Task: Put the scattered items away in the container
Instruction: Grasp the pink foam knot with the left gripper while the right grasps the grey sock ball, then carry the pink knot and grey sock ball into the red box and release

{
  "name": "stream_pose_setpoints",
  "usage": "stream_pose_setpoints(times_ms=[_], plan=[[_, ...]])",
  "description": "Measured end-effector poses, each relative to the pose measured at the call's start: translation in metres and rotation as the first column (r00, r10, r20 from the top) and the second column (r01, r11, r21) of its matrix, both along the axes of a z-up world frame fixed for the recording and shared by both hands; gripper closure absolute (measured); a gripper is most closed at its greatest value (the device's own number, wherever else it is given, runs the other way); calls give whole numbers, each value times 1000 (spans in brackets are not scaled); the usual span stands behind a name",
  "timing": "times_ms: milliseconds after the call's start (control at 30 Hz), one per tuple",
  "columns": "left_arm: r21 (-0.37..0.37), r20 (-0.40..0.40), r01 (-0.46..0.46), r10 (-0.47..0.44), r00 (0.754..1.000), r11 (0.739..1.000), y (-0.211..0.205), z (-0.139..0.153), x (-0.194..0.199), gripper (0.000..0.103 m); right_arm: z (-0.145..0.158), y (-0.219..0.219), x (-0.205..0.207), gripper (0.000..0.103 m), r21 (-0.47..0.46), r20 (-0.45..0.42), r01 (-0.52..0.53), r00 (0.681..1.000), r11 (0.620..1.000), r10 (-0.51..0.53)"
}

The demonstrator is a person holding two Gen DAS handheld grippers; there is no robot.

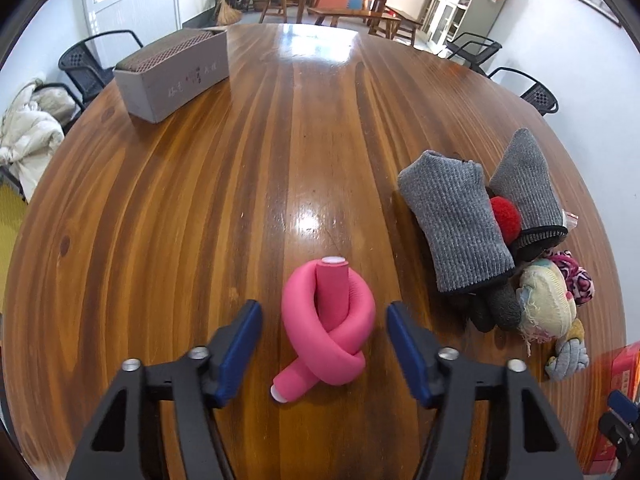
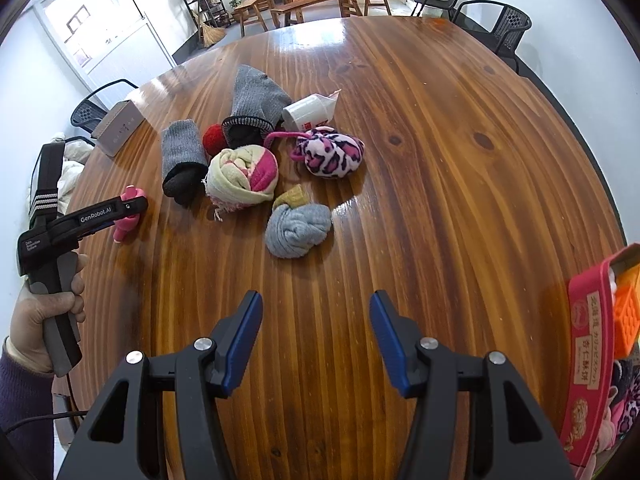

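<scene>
A pink foam roller tied in a knot (image 1: 326, 330) lies on the wooden table (image 1: 200, 200) between the open fingers of my left gripper (image 1: 324, 344), which straddles it without closing. It also shows in the right wrist view (image 2: 127, 216), partly hidden by the left gripper. A heap of rolled socks lies to its right: two grey socks (image 1: 456, 220), a red ball (image 2: 214, 138), a cream and pink roll (image 2: 242, 178), a leopard-print roll (image 2: 332, 152) and a blue-grey roll (image 2: 298, 230). My right gripper (image 2: 316, 338) is open and empty above bare table. The red container box (image 2: 592, 352) stands at the right edge.
A grey rectangular box (image 1: 172, 74) stands at the far left of the table. A white paper cup (image 2: 308, 112) lies on its side behind the socks. Black chairs (image 1: 94, 62) ring the table. The red box holds an orange item (image 2: 626, 316) and fabric.
</scene>
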State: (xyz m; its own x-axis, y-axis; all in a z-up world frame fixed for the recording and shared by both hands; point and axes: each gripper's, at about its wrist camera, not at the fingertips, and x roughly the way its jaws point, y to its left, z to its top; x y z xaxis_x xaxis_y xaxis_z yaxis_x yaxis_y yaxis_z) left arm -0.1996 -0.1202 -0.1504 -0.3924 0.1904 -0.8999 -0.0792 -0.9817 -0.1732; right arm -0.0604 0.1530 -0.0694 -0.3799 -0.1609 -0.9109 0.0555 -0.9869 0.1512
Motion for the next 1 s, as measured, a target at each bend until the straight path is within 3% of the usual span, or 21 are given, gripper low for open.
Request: stream_pose_setpoints(times_ms=[33, 67, 333, 633, 700, 1000], plan=[[12, -2, 5, -5, 1000, 1000, 0, 0, 0, 55, -1, -1, -3, 43, 2, -2, 0, 1000, 1000, 0], [18, -3, 6, -6, 1000, 1000, 0, 1, 0, 57, -4, -3, -7, 43, 8, -5, -1, 1000, 1000, 1], [56, -11, -2, 3, 1000, 998, -1, 3, 14, 58, -19, -15, -35, 43, 26, -12, -24, 1000, 999, 24], [93, -48, 9, -5, 999, 996, 5, 34, 35, 58, -49, -26, -61, 43, 40, 16, -61, 998, 997, 60], [91, -56, 20, -15, 998, 996, 9, 42, 41, 58, -52, -25, -62, 49, 22, 24, -68, 997, 997, 68], [87, -73, 72, -66, 995, 994, 45, 64, 69, 58, -32, -4, -33, 52, -2, -8, -69, 998, 998, 69]])
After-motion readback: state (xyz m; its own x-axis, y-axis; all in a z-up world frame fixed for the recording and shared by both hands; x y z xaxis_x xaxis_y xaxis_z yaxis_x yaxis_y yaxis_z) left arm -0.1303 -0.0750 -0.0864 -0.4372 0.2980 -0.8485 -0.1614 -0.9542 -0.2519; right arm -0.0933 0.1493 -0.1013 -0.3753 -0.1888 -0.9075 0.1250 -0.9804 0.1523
